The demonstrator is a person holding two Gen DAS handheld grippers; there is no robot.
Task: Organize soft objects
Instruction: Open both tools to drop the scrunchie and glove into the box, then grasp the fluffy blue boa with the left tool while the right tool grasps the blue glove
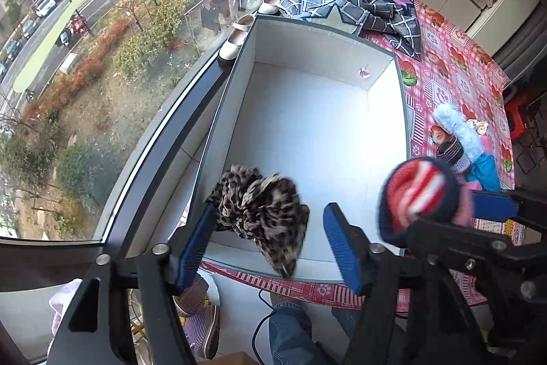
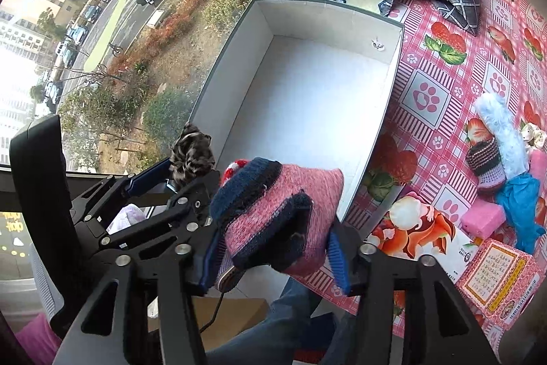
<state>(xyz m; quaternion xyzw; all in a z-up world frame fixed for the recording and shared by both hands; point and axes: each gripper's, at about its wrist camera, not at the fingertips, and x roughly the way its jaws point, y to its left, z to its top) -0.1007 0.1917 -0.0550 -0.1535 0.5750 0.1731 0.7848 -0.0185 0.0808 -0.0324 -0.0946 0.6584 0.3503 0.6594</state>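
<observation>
Hovering over the near end of the empty white box [image 1: 318,132], both grippers serve to drop soft items in. Left gripper [image 1: 270,248] stands wide, leopard-print scarf [image 1: 263,211] loose, draped over the near rim. Right gripper [image 2: 273,252] brackets the pink-and-navy knit hat [image 2: 273,214]; grip uncertain. Box interior offers ample room.

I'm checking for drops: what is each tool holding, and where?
Left tool: open, leopard-print cloth loose between its fingers. Right tool: pink-and-navy knitted hat between fingers; grip uncertain.

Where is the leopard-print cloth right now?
In the left wrist view, the leopard-print cloth hangs over the white box's near-left corner, between the left gripper's open fingers.
</observation>
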